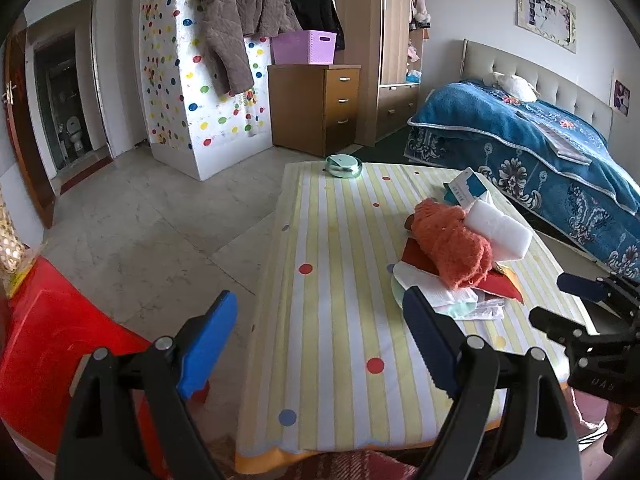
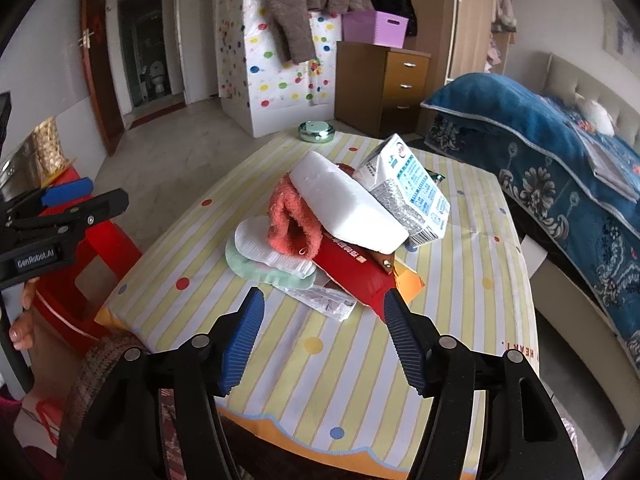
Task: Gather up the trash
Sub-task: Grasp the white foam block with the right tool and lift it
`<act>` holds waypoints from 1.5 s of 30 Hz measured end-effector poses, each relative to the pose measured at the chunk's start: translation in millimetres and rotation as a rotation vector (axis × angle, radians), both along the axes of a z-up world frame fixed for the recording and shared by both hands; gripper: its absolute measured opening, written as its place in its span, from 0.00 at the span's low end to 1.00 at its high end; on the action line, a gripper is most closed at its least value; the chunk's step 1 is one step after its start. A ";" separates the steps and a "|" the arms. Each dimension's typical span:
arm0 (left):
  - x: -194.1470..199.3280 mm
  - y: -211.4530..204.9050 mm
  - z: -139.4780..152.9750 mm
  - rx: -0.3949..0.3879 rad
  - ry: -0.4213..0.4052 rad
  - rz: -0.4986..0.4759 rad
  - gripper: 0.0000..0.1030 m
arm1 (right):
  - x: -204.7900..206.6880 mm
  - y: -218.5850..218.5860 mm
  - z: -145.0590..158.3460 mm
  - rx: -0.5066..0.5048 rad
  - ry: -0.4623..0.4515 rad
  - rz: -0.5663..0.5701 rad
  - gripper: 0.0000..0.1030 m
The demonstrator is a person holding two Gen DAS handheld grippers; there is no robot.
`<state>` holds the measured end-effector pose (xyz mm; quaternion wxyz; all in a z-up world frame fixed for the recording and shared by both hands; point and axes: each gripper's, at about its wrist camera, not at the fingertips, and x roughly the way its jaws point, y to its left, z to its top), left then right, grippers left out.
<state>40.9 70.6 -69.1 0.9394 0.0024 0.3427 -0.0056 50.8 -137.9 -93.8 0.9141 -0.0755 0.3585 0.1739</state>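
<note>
On striped table (image 2: 460,280), foam block (image 2: 344,204) lengthwise away atop trash, both tools spread, empty.

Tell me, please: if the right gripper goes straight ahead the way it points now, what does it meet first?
Most likely the crumpled silver wrapper at the near edge of the pile, with the red packet just behind. The right gripper is open and empty; depth is unclear.

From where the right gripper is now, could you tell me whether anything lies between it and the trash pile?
Nothing visible does: only bare striped tablecloth separates the open right gripper from the trash pile, whose red packet is nearest.
</note>
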 end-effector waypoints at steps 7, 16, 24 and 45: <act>20.0 -9.3 -2.4 -0.003 0.004 -0.044 0.81 | 12.4 8.1 -2.5 -0.026 -0.017 0.027 0.70; 52.3 -30.6 -3.5 -0.011 0.015 -0.101 0.81 | 44.6 0.0 -3.1 -0.075 -0.048 -0.008 0.70; 66.7 -47.3 -4.8 -0.005 0.017 -0.142 0.81 | 64.3 7.2 -6.9 -0.152 -0.083 0.054 0.66; 36.4 -72.6 4.1 -0.019 0.013 -0.222 0.81 | 7.3 -62.0 39.7 0.140 -0.129 -0.152 0.35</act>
